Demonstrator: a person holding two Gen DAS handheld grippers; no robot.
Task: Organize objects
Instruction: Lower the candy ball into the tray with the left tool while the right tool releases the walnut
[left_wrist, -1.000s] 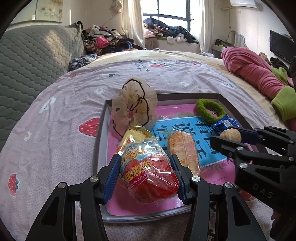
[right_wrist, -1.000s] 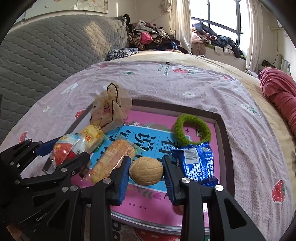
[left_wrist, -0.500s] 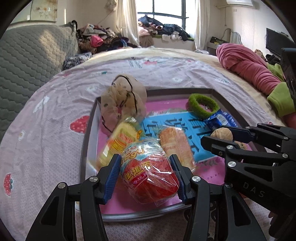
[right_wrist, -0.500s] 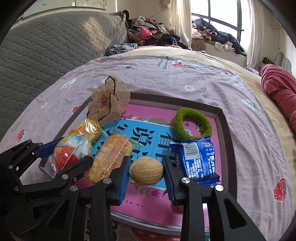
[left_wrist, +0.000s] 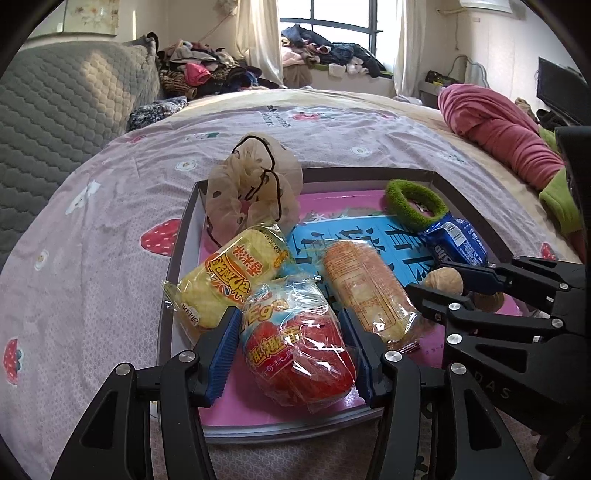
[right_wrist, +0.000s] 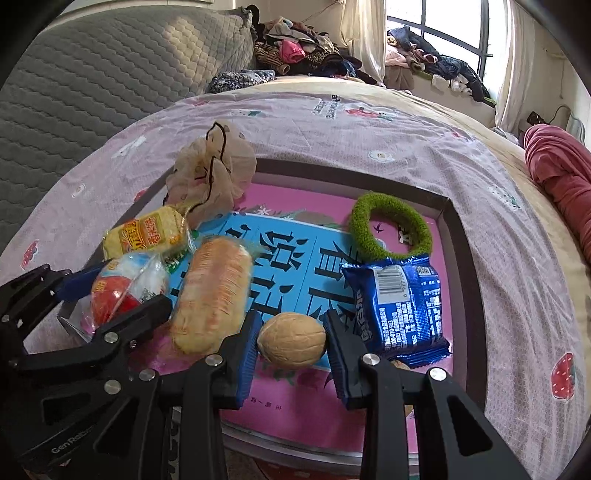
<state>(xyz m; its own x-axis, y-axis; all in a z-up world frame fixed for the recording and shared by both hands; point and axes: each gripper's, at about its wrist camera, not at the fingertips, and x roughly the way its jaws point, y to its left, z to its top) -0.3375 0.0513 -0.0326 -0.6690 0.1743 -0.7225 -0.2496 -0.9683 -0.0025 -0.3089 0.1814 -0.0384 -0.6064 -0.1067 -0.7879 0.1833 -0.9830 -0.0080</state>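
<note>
My left gripper (left_wrist: 291, 354) is shut on a red snack packet (left_wrist: 295, 350) over the front left corner of the grey tray (left_wrist: 184, 236). My right gripper (right_wrist: 291, 347) is shut on a walnut (right_wrist: 291, 338) over the tray's front middle. In the left wrist view the right gripper (left_wrist: 448, 284) reaches in from the right with the walnut (left_wrist: 443, 282). The right wrist view shows the left gripper (right_wrist: 114, 295) and the red packet (right_wrist: 110, 295) at the left. I cannot tell whether either held thing touches the tray.
In the tray lie a yellow packet (left_wrist: 236, 273), an orange cracker packet (left_wrist: 365, 288), a blue packet (right_wrist: 402, 299), a green ring (right_wrist: 391, 229) and a beige scrunchie (left_wrist: 251, 188). The tray rests on a pink bedspread (left_wrist: 92, 221). A red blanket (left_wrist: 498, 136) lies at the right.
Both grips hold as before. The views have shifted a little, and the yellow packet shows more fully beside the red one.
</note>
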